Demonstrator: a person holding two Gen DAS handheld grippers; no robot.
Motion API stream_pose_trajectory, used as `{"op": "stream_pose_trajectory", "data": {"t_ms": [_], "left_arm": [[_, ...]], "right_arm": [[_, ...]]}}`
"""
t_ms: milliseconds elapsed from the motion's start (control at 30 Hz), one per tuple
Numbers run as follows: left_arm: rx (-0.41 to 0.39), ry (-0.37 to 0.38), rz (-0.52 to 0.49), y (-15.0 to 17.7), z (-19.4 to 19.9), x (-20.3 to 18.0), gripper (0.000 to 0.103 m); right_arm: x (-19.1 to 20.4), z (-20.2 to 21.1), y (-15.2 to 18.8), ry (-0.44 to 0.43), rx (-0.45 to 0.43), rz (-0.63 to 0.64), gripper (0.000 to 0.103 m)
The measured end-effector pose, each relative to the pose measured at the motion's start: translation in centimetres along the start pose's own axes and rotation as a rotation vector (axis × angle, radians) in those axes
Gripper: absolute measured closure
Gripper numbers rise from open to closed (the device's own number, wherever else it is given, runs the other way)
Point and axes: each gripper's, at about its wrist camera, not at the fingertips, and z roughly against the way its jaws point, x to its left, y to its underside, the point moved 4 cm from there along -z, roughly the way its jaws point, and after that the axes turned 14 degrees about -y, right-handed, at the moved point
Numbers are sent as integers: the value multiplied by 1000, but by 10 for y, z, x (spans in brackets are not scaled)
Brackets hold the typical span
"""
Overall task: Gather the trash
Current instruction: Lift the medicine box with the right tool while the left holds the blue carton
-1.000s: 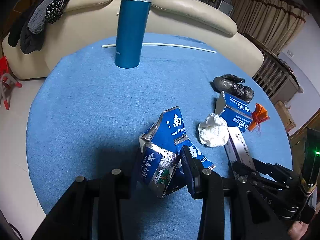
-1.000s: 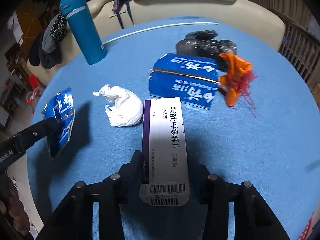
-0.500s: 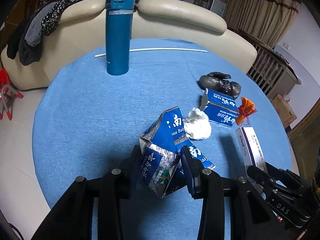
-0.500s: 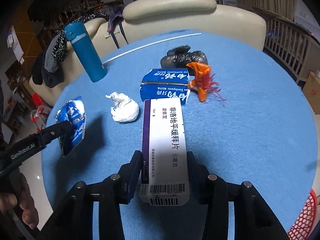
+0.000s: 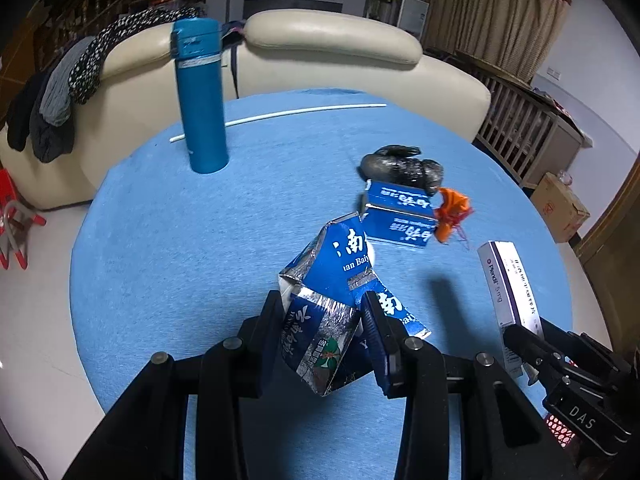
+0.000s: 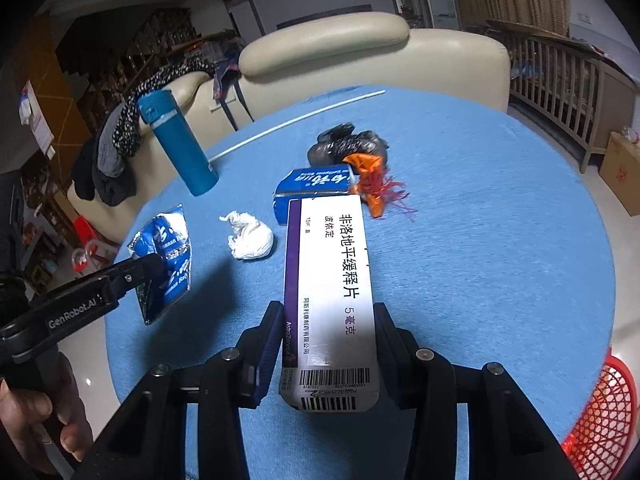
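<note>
My left gripper [image 5: 322, 316] is shut on a crumpled blue and silver carton [image 5: 332, 280], held above the round blue table [image 5: 180, 240]; the same carton [image 6: 166, 252] shows at the left in the right wrist view. My right gripper [image 6: 326, 330] is shut on a white and purple medicine box [image 6: 328, 280], also lifted off the table; the box [image 5: 508, 280] appears at the right in the left wrist view. Lying on the table are a white tissue wad [image 6: 250, 236], a blue carton box [image 6: 314, 188], an orange scrap [image 6: 372, 184] and a black bag [image 6: 348, 144].
A tall teal flask [image 5: 202, 96] stands at the back left of the table beside a thin white rod [image 5: 280, 116]. A cream sofa [image 5: 332, 48] curves behind. A red mesh basket [image 6: 600, 416] sits on the floor at the lower right. A person's hand [image 6: 36, 416] grips the left tool.
Both grippers have risen and pulled back from the table with their loads. The flask and the trash on the table now look farther off. The red basket has come into the right wrist view.
</note>
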Motion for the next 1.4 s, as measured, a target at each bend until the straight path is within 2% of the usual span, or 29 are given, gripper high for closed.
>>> {"op": "stream_pose_trajectory", "data": {"t_ms": [900,1400], "left_arm": [[-63,58,-192,2,38,-95,62],[-65,73,-239,7,42,-119,62]], "right_arm": [[-65,82,15,52,-146,-140,56],[-85,101,22,71,-180,-187,56]]}}
